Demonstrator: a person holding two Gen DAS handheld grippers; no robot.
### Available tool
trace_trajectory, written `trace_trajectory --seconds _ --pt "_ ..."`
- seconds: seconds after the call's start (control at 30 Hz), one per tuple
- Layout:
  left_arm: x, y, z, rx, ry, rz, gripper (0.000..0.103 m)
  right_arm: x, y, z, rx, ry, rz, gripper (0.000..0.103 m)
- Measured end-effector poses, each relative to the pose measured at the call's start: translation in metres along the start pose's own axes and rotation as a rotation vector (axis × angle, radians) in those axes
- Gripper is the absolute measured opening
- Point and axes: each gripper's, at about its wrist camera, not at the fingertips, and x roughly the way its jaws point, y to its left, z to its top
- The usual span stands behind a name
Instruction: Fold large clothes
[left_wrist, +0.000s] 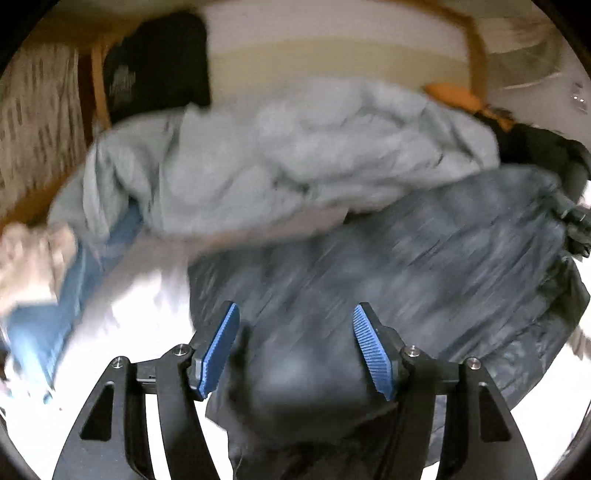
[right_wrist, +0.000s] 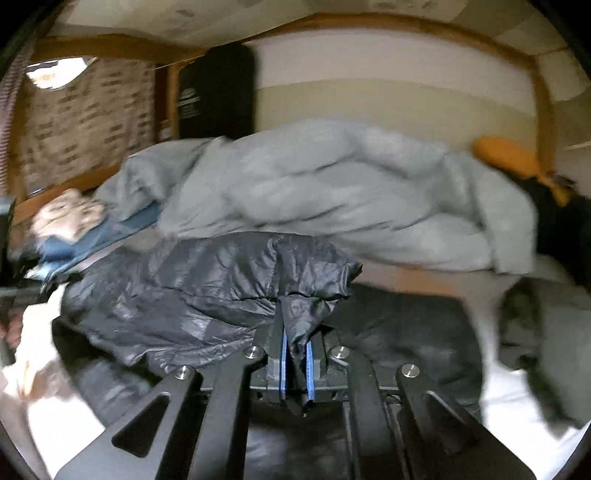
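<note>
My right gripper (right_wrist: 295, 363) is pinched tight on a fold of the dark, shiny quilted puffer jacket (right_wrist: 207, 280); the thin black fabric bunches up between the blue pads (right_wrist: 283, 363) and rises in a peak just beyond them. The jacket lies spread across the white bed sheet (right_wrist: 62, 413) directly in front of me, reaching left and right of the tool.

My left gripper (left_wrist: 293, 352) stands wide, its blue ribbed pads (left_wrist: 218, 350) well apart. A rounded part of the same dark jacket (left_wrist: 424, 251) sits between them, but the pads do not press on it; the picture is blurred here.

Farther off, a bulky light grey padded coat (right_wrist: 332, 192) is heaped across the bed, just beyond the dark jacket. At the far left lies a blue garment (left_wrist: 40, 332). At the far right an orange item (right_wrist: 509, 155) rests against the wooden bed frame (right_wrist: 543, 110).
</note>
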Motion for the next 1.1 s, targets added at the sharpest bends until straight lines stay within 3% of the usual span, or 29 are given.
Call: trace_trajectory --seconds 0.17,0.37,0.47,0.53,0.6,0.73,0.83,0.9,0.97,1.0,1.03,1.1 --pt "0.043 -0.004 -0.01 -0.025 0.155 -0.036 0.064 0.007 -0.04 0.006 0.068 0.018 -0.093 0.007" --pt "0.083 -0.012 -0.003 0.044 0.187 0.142 0.057 0.045 -0.059 -0.013 0.092 0.172 -0.058 0.009" --pt "0.088 0.007 -0.004 0.003 0.188 0.236 0.057 0.059 -0.055 -0.023 0.087 0.25 -0.07 0.032" --pt "0.088 0.025 -0.006 -0.046 0.191 0.295 0.057 0.056 -0.053 -0.023 0.08 0.224 -0.083 0.058" --pt "0.083 0.042 -0.008 -0.111 0.185 0.329 0.057 0.049 -0.049 -0.022 0.07 0.184 -0.088 0.065" --pt "0.062 0.046 -0.006 -0.165 0.134 0.217 0.057 0.046 -0.038 -0.018 0.062 0.168 -0.028 0.065" --pt "0.041 0.029 -0.006 -0.13 0.099 0.147 0.057 0.045 -0.022 -0.019 0.033 0.19 0.055 0.065" --pt "0.034 0.016 -0.01 -0.091 0.106 0.148 0.059 0.051 -0.009 -0.023 -0.004 0.227 0.099 0.065" --pt "0.037 0.008 -0.014 -0.053 0.157 0.196 0.059 0.064 0.004 -0.031 -0.088 0.271 0.048 0.045" --pt "0.043 0.006 -0.016 -0.043 0.181 0.219 0.059 0.071 0.008 -0.036 -0.121 0.299 0.001 0.024" --pt "0.047 0.008 -0.018 -0.048 0.196 0.228 0.061 0.08 0.008 -0.04 -0.13 0.329 -0.039 0.015" --pt "0.061 0.016 -0.022 -0.094 0.233 0.213 0.064 0.085 0.0 -0.04 -0.088 0.303 -0.066 0.015"
